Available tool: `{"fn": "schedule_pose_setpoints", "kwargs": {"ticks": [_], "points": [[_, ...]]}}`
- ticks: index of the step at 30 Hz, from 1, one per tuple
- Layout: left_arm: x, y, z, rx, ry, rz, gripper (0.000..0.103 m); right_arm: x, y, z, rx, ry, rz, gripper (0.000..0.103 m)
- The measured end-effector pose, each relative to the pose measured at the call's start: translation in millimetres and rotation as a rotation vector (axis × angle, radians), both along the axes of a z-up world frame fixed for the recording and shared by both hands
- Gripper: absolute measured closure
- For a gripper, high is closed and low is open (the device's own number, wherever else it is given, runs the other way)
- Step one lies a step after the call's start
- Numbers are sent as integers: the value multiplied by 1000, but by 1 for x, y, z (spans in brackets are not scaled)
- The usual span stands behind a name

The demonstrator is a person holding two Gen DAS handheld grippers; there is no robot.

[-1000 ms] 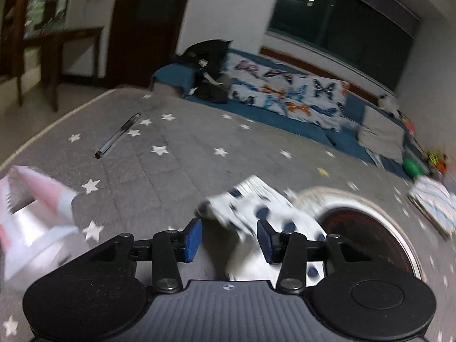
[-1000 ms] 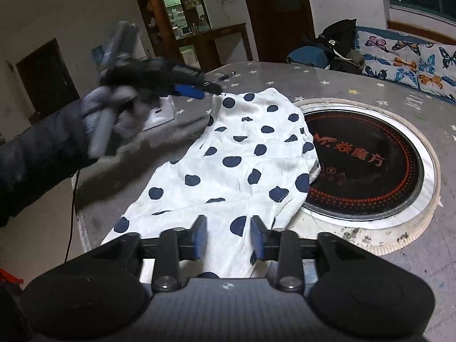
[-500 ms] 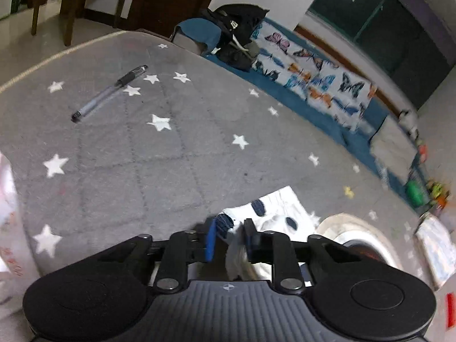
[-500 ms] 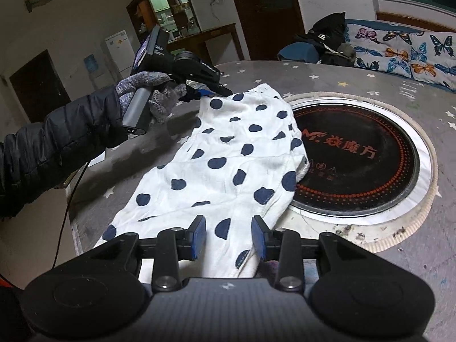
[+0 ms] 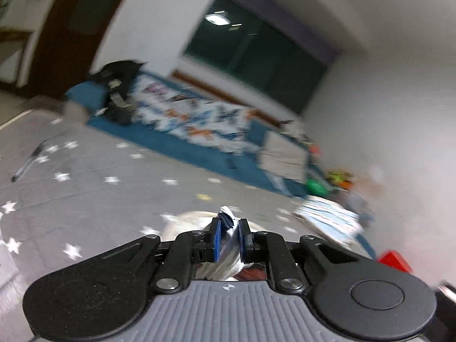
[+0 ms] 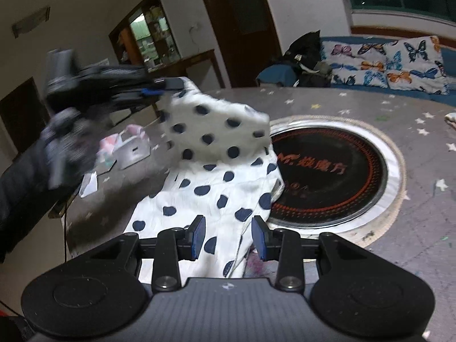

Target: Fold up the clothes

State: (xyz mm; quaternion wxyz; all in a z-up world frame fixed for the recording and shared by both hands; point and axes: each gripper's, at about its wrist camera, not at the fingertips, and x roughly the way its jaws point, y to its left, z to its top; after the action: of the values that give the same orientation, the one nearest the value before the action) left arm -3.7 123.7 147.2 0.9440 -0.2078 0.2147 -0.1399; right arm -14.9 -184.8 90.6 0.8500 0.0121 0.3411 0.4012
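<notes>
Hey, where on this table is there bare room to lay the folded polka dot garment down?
Free: the grey starred tabletop beyond the round burner, toward the butterfly cushions, and the strip right of the burner. Crowded: the left side, where the polka dot garment, a small white box and the left gripper sit.

white garment (image 6: 211, 188) with navy dots, grey star-patterned tablecloth (image 6: 336, 105)

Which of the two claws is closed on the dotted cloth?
The left claw: it pinches the dotted cloth and lifts its end, while the right claw is open.
</notes>
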Motion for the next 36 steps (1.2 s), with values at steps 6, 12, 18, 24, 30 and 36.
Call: {"fn": "schedule_pose_setpoints", "kwargs": {"ticks": [6,12,18,24,30,36], "points": [[-88,-45,8,40,-103,-176,89,-6,-16,2,31,11,-29,68],[-148,-83,-24,182,-74,-317,89,-12,-33,4,61,22,-57,68],[-157,-97,-51,289,-33,-363,89,-17,-27,8,76,22,0,68],[-156,-98,-58,284,-25,-361,89,-29,-2,4,51,52,145,68],[-159,-97,-61,274,-20,-350,89,-37,1,-8,32,99,172,68],[-164,-98,-55,264,-40,-346,90,-50,-14,-1,80,73,184,91]]}}
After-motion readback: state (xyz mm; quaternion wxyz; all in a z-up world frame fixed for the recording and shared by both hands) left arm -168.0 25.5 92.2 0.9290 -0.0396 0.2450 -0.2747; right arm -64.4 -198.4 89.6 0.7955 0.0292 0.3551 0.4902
